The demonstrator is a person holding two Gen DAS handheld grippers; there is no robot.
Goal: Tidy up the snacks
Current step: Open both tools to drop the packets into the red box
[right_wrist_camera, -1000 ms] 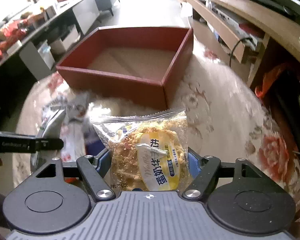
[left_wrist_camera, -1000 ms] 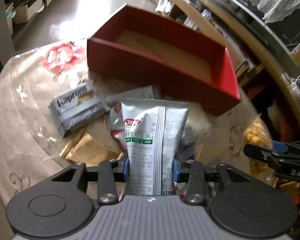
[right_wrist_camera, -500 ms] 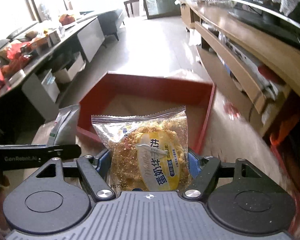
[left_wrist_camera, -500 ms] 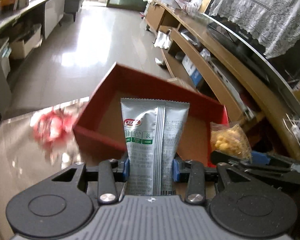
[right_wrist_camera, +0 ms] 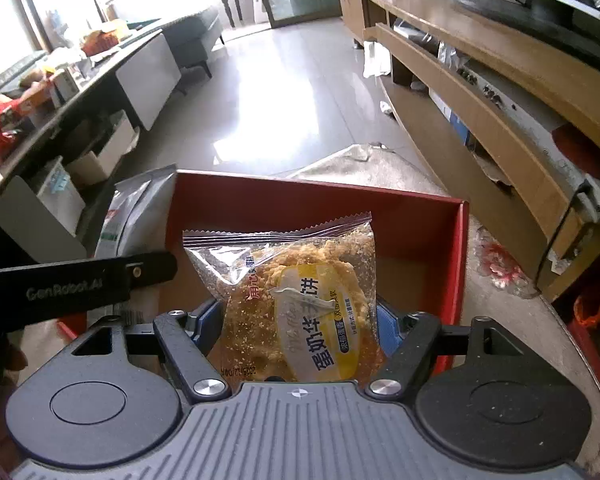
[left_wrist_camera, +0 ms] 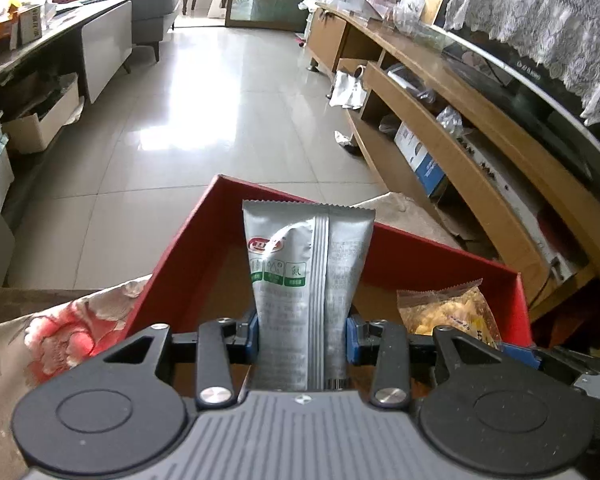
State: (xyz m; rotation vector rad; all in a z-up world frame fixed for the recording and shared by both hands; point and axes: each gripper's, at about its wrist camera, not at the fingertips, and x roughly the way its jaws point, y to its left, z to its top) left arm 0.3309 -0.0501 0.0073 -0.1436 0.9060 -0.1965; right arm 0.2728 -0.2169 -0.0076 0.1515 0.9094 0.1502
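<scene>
1. Currently holding two snacks above the red box (left_wrist_camera: 384, 248), one per gripper; neither released yet, so placing step judged underway, not finished.
2. Showing only bare cardboard on the visible part of the box floor (right_wrist_camera: 412, 276); nothing seen lying inside, though the near floor is hidden behind both packets.
3. Pinching the silver packet (left_wrist_camera: 306, 292) by its lower end in the left gripper (left_wrist_camera: 303, 336), blue pads pressing both long edges; packet standing upright, top seal toward the far wall of the box.
4. Clamping the clear pastry packet (right_wrist_camera: 300, 304) in the right gripper (right_wrist_camera: 300, 334), jaws partly apart around its width, pads touching both sides; serrated seal pointing far.
5. Sitting side by side: pastry packet just right of the silver one in the left wrist view; silver packet at the box's near-left corner in the right wrist view.
6. Judging remaining work: lowering, letting go of both packets into the box. Unable to tell how many other snacks are waiting, the floral tablecloth (left_wrist_camera: 60, 340) being mostly out of frame.
</scene>
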